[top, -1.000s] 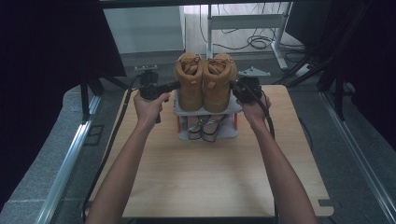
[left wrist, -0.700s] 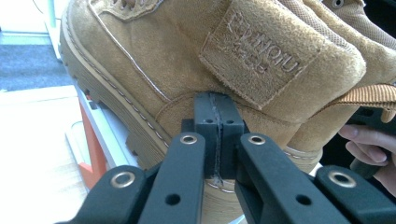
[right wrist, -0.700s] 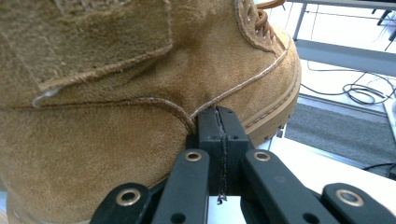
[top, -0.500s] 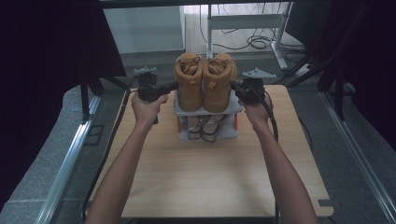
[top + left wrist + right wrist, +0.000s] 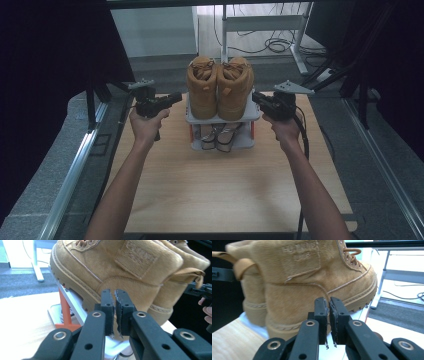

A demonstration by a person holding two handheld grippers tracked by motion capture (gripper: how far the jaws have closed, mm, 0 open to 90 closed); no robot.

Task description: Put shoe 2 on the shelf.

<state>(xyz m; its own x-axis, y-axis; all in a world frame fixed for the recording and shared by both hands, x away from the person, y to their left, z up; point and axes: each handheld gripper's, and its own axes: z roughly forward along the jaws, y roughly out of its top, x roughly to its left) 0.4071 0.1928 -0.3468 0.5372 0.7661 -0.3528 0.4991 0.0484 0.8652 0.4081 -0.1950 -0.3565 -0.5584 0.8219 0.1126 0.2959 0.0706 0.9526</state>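
A pair of tan boots [image 5: 220, 87] is stood on the top shelf of a small rack [image 5: 222, 118] at upper centre. The left gripper [image 5: 176, 97] and right gripper [image 5: 256, 97] are held beside it, apparently withdrawn after placing. Their jaws, nearly closed and empty, have just been opening slightly.

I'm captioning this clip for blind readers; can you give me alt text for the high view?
A pair of tan boots stands on the top shelf of a small rack on a wooden table. A person's left claw and right claw flank it, apart from the boots.
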